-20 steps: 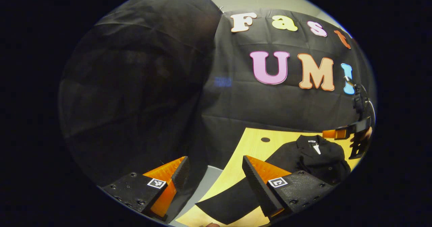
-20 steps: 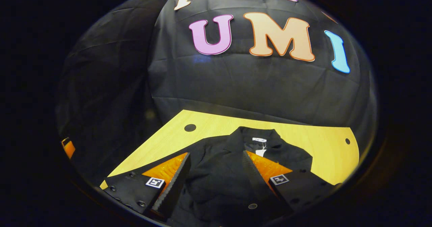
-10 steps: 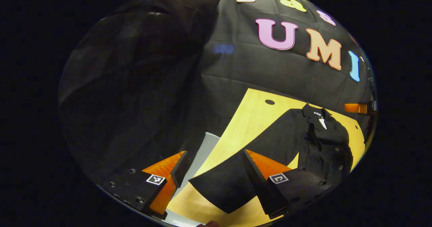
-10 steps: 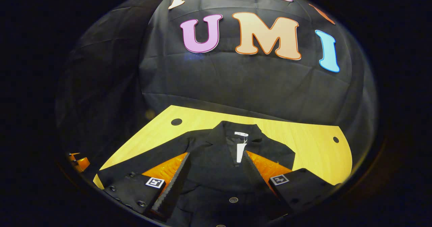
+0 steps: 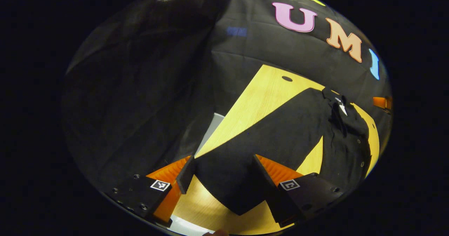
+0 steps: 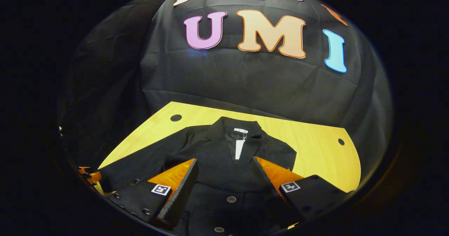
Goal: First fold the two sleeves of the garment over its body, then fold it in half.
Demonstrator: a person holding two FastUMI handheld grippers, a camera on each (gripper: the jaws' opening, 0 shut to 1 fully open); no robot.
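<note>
A black button-up shirt (image 6: 224, 159) lies flat on the yellow wooden table (image 6: 315, 148), collar and white tag (image 6: 239, 148) towards the wall. One sleeve (image 5: 266, 137) stretches out sideways to the table's corner. My left gripper (image 5: 221, 166) is open, and the sleeve's cuff end (image 5: 228, 190) lies between its fingers. My right gripper (image 6: 224, 164) hangs open over the shirt's chest, above the buttons (image 6: 230, 199), with nothing held. In the left gripper view the right gripper (image 5: 381, 102) shows at the far right. The left gripper (image 6: 87, 176) appears low at the left of the right gripper view.
The table has small round holes near its back corners (image 6: 175, 118) (image 6: 341, 141). Its left edge drops off to a grey floor (image 5: 210, 130) close beside the cuff. Black cloth walls the booth behind and to the left.
My left gripper has swung down and in over the table corner, so the cuff now sits between its open fingers. The right gripper drew back slightly over the shirt, still open.
</note>
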